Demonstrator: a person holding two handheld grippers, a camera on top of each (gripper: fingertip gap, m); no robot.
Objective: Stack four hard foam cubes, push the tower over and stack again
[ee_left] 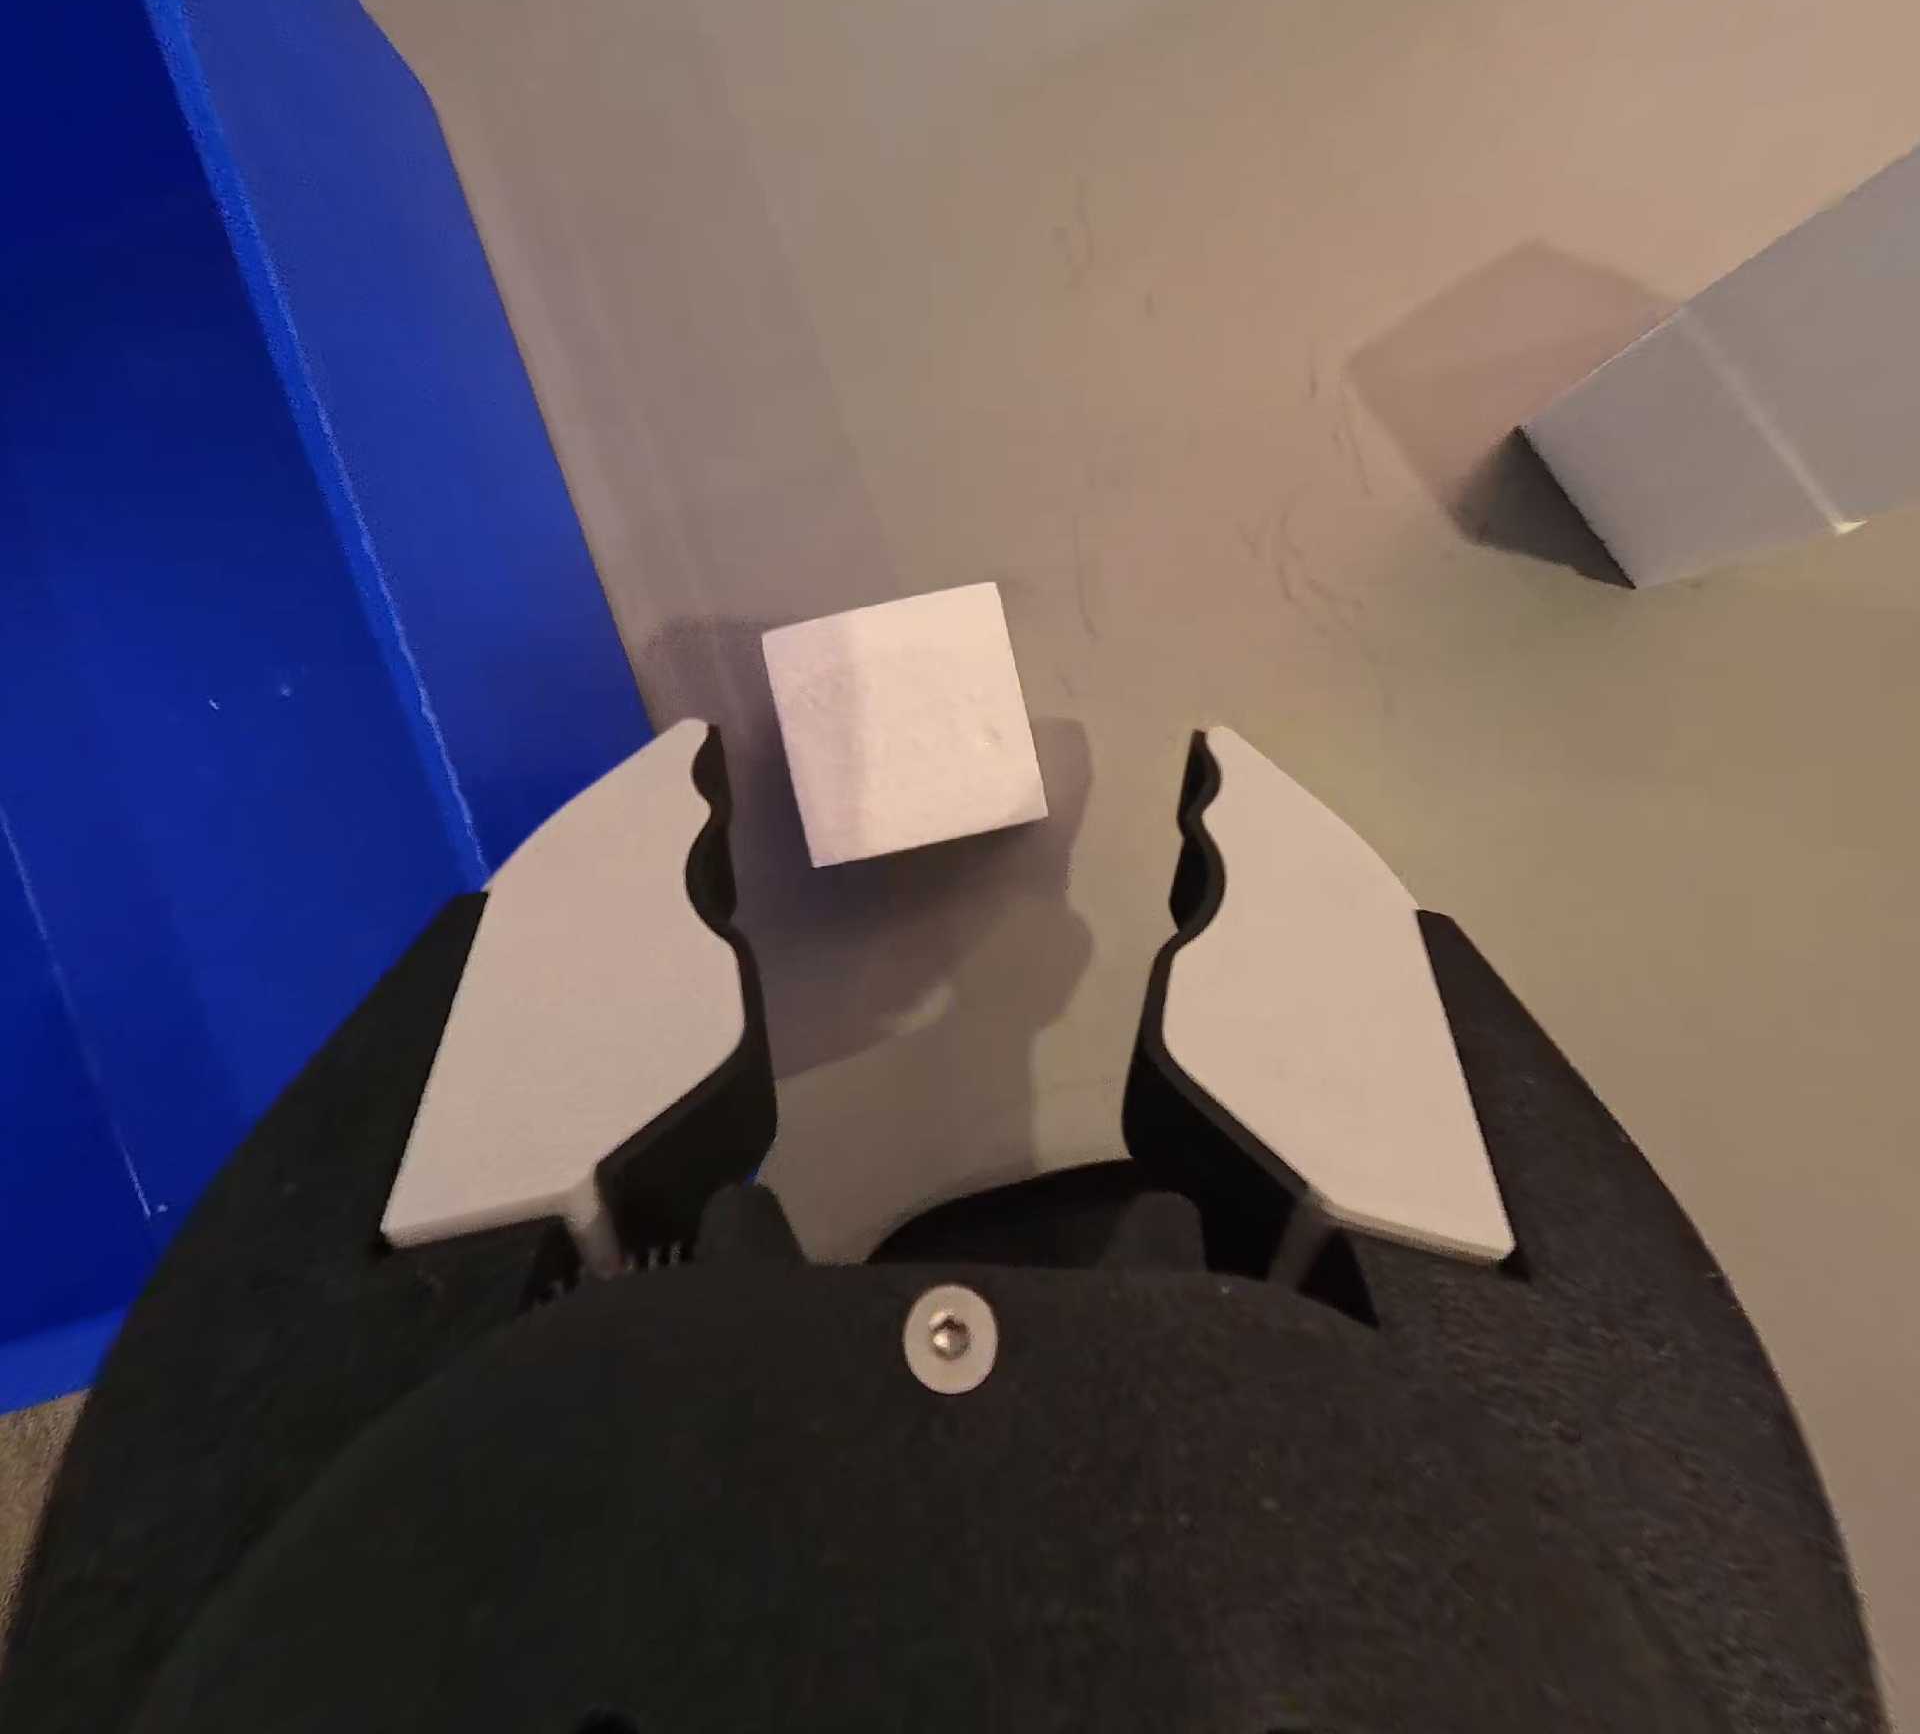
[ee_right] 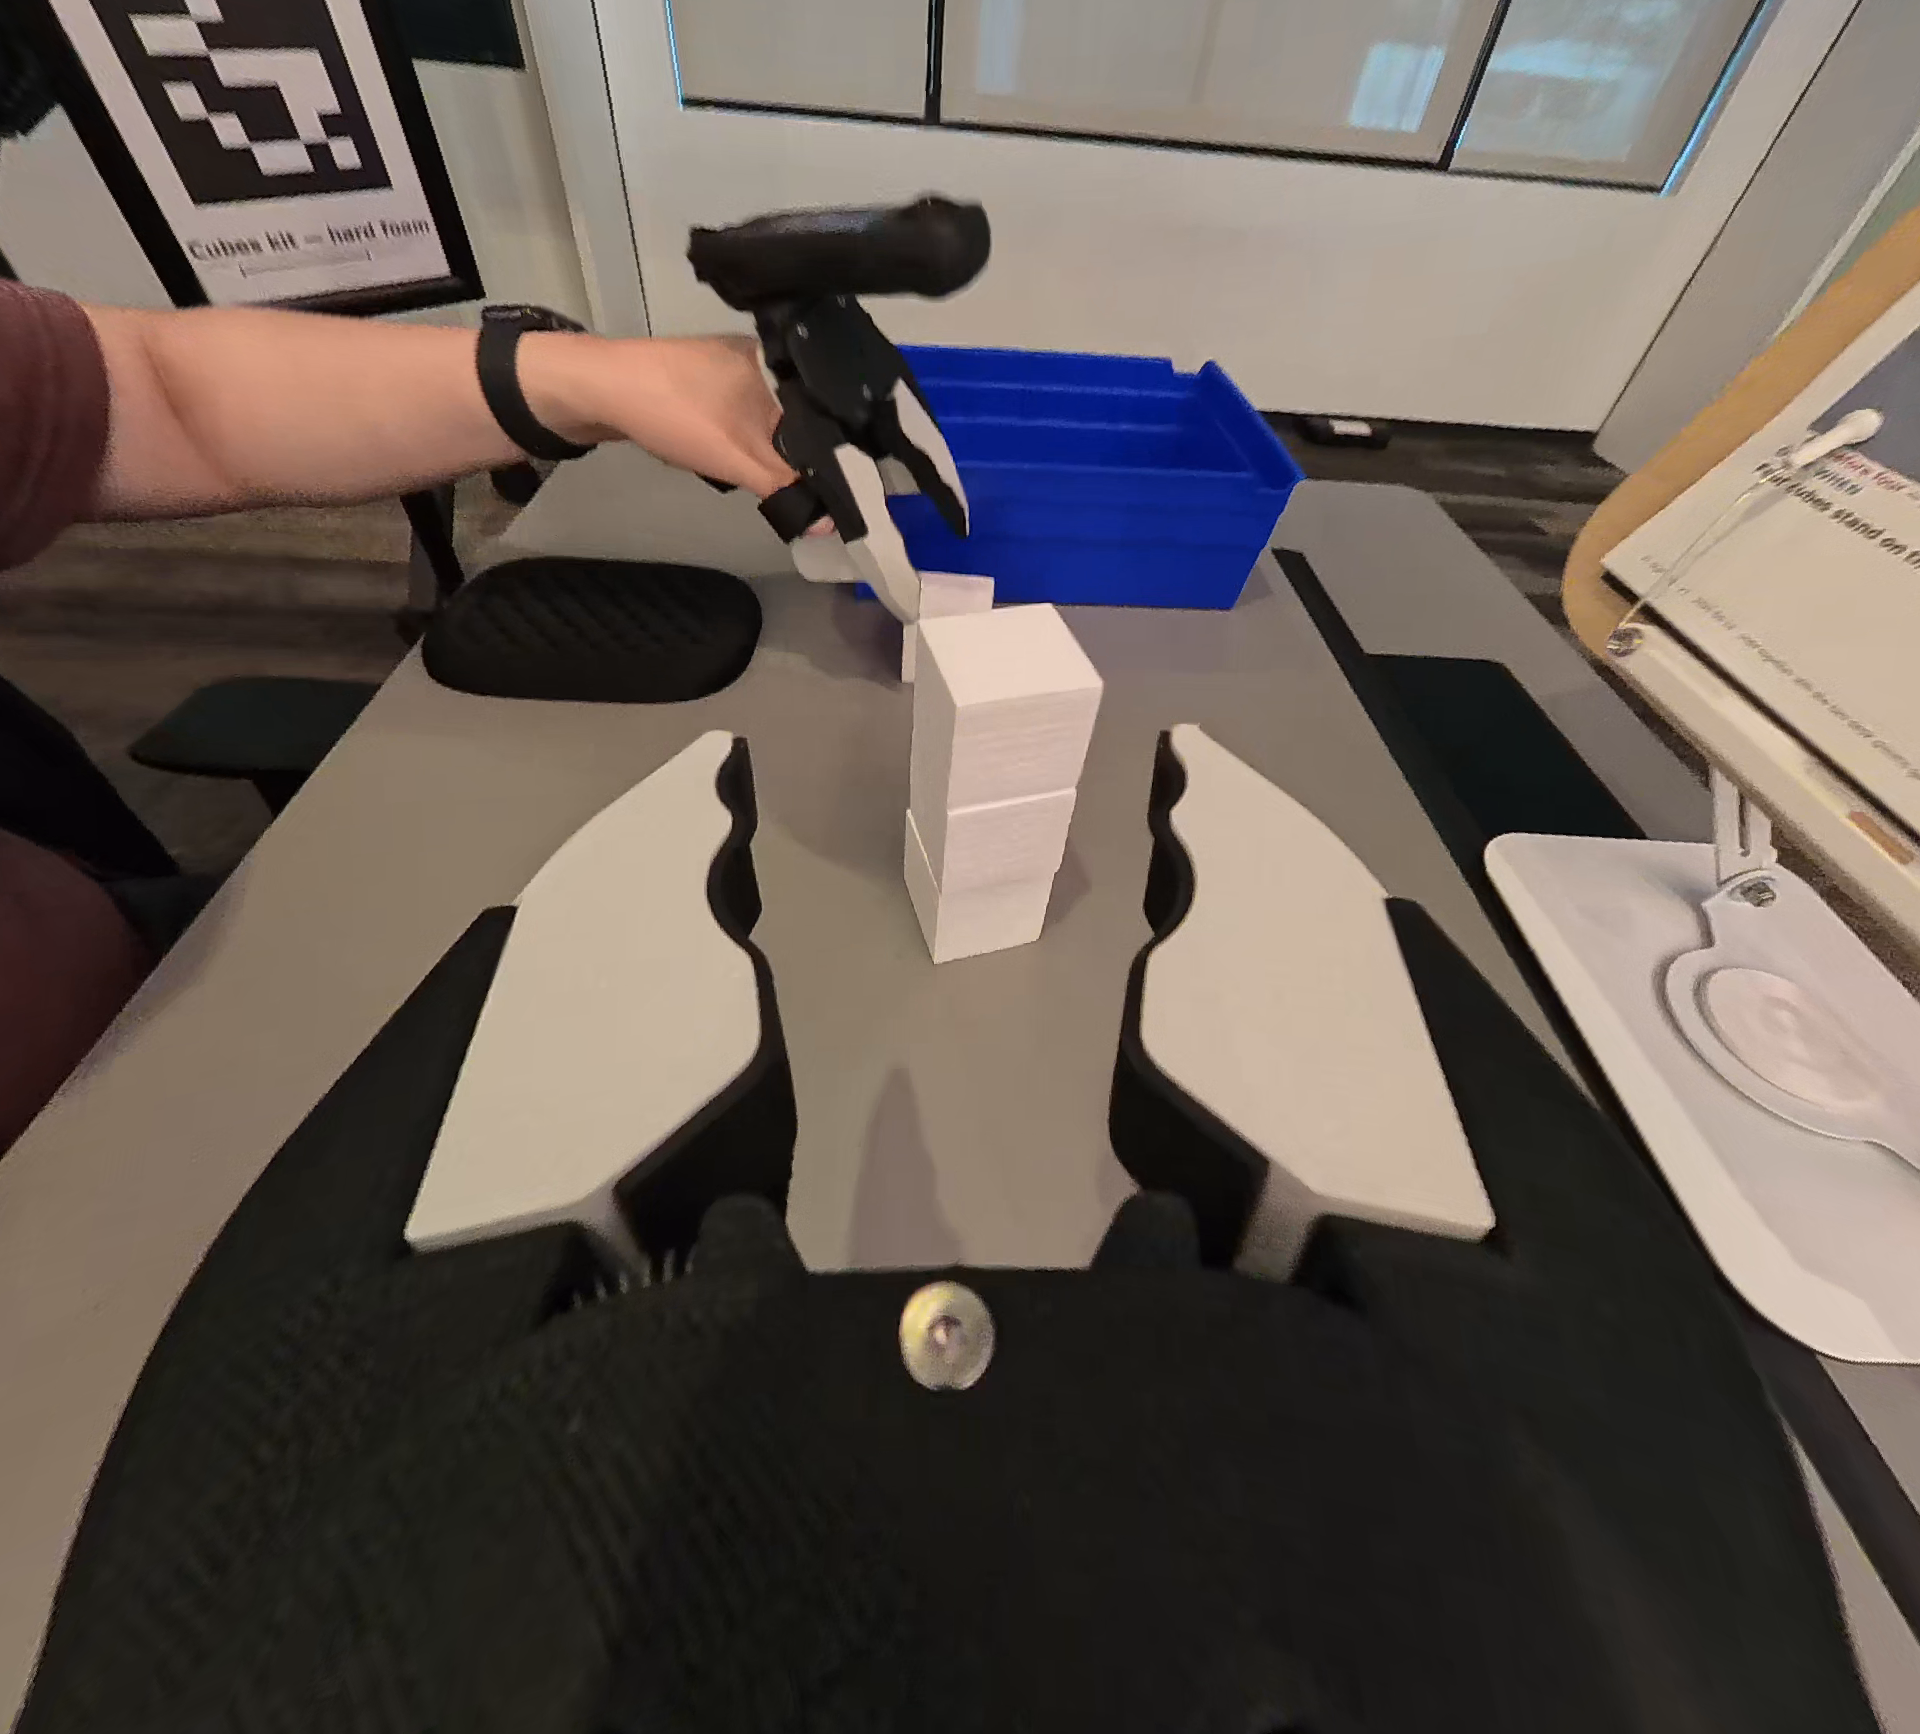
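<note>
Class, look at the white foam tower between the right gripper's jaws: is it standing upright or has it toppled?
Upright. The tower stands on the grey table, three cubes high, blocks slightly offset.

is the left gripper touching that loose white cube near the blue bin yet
Apart. In the left wrist view, the left gripper is open, and grey table shows between each fingertip and the loose cube, which sits beside the blue bin.

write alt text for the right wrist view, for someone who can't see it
A tower of three white foam cubes stands on a grey table ahead of the open right gripper. Behind it, the hand-held left gripper reaches down toward a fourth cube near a blue bin.
</note>
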